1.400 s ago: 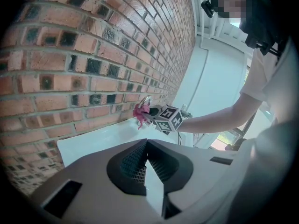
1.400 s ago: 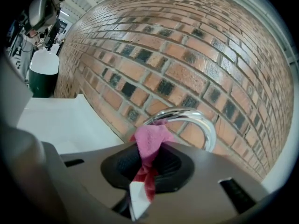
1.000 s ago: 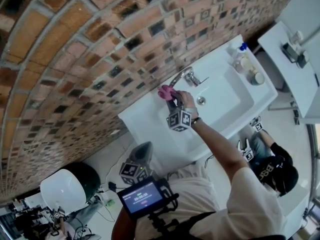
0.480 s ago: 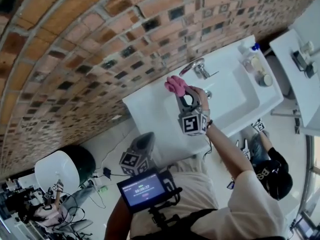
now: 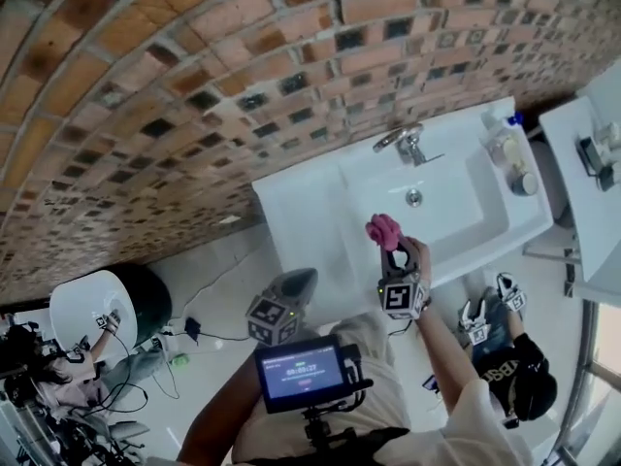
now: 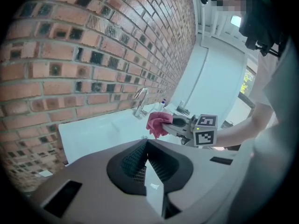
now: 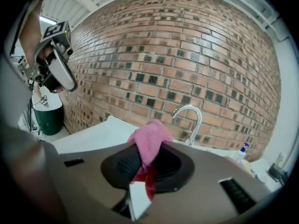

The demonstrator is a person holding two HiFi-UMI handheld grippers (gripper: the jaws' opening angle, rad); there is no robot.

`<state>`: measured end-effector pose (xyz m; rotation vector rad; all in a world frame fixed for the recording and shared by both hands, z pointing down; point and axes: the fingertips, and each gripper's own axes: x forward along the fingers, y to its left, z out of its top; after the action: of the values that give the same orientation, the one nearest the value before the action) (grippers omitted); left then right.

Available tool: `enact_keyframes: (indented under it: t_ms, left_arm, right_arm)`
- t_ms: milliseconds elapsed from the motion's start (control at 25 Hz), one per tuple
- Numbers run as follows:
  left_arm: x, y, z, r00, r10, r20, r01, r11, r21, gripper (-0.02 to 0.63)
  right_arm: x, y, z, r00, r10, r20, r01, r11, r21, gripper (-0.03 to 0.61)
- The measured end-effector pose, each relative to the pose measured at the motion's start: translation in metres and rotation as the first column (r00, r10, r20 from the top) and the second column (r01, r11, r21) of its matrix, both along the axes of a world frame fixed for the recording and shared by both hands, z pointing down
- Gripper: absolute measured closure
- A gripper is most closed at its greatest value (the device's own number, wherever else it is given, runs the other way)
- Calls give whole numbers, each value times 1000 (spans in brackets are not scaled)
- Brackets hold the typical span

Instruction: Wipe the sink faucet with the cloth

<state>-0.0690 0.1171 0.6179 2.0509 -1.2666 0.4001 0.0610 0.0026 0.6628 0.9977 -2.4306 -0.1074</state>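
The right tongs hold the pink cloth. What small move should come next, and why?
Probably carry the right tongs forward to the faucet. They are shut on the pink cloth, but the cloth is above the front part of the sink, apart from the faucet, so it cannot wipe from there.

Brick wall (image 5: 194, 95) and the clutter around it

At the wall's foot, far left: dark green bin (image 5: 147, 299), a white round object (image 5: 92, 323) touching it, cables (image 5: 209, 336) on the floor nearby. Near the wall's right end: blue-topped bottle (image 5: 511, 121), second white counter (image 5: 582, 173) beyond. Well away from the wall: lit screen (image 5: 303, 374), person in a black cap (image 5: 524, 388).
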Motion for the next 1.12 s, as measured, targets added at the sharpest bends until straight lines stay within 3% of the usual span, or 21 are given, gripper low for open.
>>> enact_keyframes:
  t_ms: [160, 360, 600, 840, 960, 1120]
  left_arm:
    - [-1, 1, -20, 998, 54, -41, -52, 997, 52, 620]
    - [-19, 17, -50, 992, 109, -66, -94, 977, 190, 620]
    - [-88, 97, -57, 994, 49, -99, -27, 977, 212, 621]
    - [-154, 153, -47, 994, -33, -103, 56, 971, 233, 621]
    - [-186, 176, -31, 992, -77, -102, 97, 974, 206, 621]
    - [-199, 211, -42, 990, -91, -103, 111, 973, 205, 620]
  right_arm:
    - [2, 31, -28, 999, 43, 1, -43, 999, -7, 503]
    - [8, 63, -66, 986, 161, 45, -161, 987, -17, 503]
    - [-12, 130, -112, 943, 298, 151, -277, 950, -143, 503]
    - [-40, 191, -167, 939, 260, 226, -241, 964, -111, 502]
    - [-61, 215, -179, 940, 247, 234, -225, 967, -120, 503]
    - [-90, 254, -204, 977, 110, 184, -112, 994, -2, 502]
